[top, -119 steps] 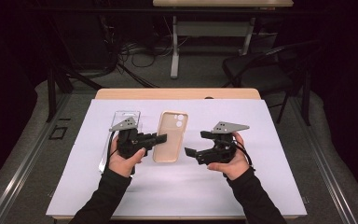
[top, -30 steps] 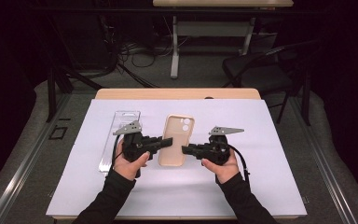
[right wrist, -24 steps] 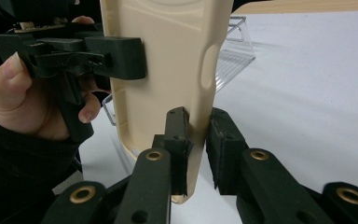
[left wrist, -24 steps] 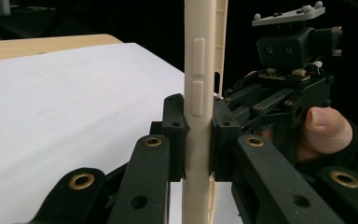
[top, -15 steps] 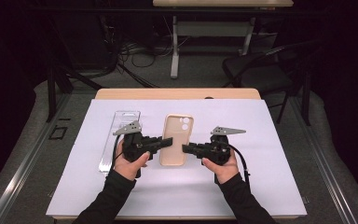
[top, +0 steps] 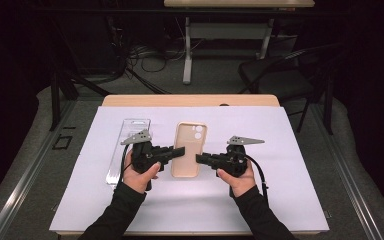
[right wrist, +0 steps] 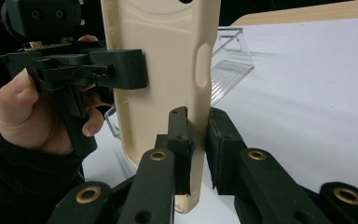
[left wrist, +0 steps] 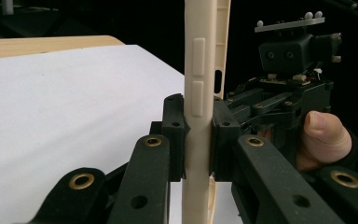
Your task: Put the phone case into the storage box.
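The phone case (top: 189, 149) looks like smooth cream plastic with a soft matt sheen. Both tools, left (top: 178, 152) and right (top: 203, 159), beside the case, are matt black plastic with brass-coloured rivets, topped by dull grey plates. Left of the case lies a glossy clear plastic package (top: 128, 150). Matt white paper (top: 290, 165) covers the pale wooden worktop (top: 190, 101).

On the counter (top: 300, 200) the phone case (top: 189, 150) lies at the middle, with the clear holder (top: 125, 150) just to its left. The left tool (top: 179, 151) meets the case's left edge, the right tool (top: 201, 159) its right edge.
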Action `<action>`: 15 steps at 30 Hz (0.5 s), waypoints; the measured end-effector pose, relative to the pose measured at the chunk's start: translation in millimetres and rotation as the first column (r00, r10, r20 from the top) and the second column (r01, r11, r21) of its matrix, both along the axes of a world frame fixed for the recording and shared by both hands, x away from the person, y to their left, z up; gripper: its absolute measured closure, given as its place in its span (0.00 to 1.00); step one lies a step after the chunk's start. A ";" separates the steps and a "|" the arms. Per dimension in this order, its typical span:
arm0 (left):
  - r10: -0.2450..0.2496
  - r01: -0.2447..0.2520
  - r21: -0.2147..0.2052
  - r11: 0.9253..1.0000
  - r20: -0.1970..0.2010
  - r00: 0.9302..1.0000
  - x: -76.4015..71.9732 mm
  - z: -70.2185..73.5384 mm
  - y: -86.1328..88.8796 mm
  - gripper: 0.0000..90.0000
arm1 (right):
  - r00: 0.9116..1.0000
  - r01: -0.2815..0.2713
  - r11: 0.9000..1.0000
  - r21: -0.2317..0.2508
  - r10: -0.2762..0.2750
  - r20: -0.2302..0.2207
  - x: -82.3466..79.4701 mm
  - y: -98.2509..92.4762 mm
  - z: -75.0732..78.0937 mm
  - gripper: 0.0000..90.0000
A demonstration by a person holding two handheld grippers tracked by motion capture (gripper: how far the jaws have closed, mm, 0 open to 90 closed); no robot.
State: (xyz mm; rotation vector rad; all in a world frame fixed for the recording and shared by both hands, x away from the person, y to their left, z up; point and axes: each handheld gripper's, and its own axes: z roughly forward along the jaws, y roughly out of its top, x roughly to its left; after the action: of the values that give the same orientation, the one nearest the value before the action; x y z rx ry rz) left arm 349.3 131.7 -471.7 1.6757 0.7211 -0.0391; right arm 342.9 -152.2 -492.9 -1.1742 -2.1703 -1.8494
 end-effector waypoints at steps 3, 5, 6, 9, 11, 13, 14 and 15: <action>0.001 -0.001 0.004 1.000 0.001 1.000 0.0 -0.1 0.0 0.90 | 1.000 -0.003 1.000 0.003 0.003 -0.006 0.2 -0.2 -1.3 0.90; 0.003 -0.003 0.007 1.000 0.002 1.000 0.0 -0.1 -0.1 0.90 | 1.000 -0.003 1.000 0.008 0.003 0.001 0.5 0.1 -2.3 0.90; 0.004 -0.004 0.008 1.000 0.003 1.000 -0.2 0.0 -0.2 0.89 | 1.000 -0.005 1.000 0.008 0.005 0.001 0.5 0.1 -2.6 0.91; 0.004 -0.004 0.013 1.000 0.004 1.000 0.0 -0.1 -0.2 0.89 | 1.000 -0.007 1.000 0.007 0.007 0.003 0.4 -0.3 -3.2 0.91; 0.005 -0.005 0.012 1.000 0.004 1.000 -0.2 0.0 -0.2 0.89 | 1.000 -0.007 1.000 0.008 0.007 0.007 0.3 -0.3 -3.5 0.91; 0.007 -0.007 0.010 1.000 0.006 1.000 -0.1 0.1 -0.1 0.89 | 1.000 -0.008 1.000 0.008 0.008 0.008 0.0 -0.3 -3.4 0.91; 0.007 -0.007 0.009 1.000 0.006 1.000 0.0 0.1 0.0 0.89 | 1.000 -0.006 1.000 0.006 0.006 0.009 -0.3 -0.2 -3.3 0.91; 0.006 -0.006 0.007 1.000 0.006 1.000 0.1 0.2 0.3 0.89 | 1.000 -0.005 1.000 0.011 0.005 0.011 -0.5 0.0 -3.3 0.91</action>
State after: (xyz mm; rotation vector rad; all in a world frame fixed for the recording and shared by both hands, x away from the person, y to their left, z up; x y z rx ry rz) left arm 349.3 132.0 -471.4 1.6797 0.7226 -0.0270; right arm 342.5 -152.2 -496.2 -1.1578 -2.1646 -1.8678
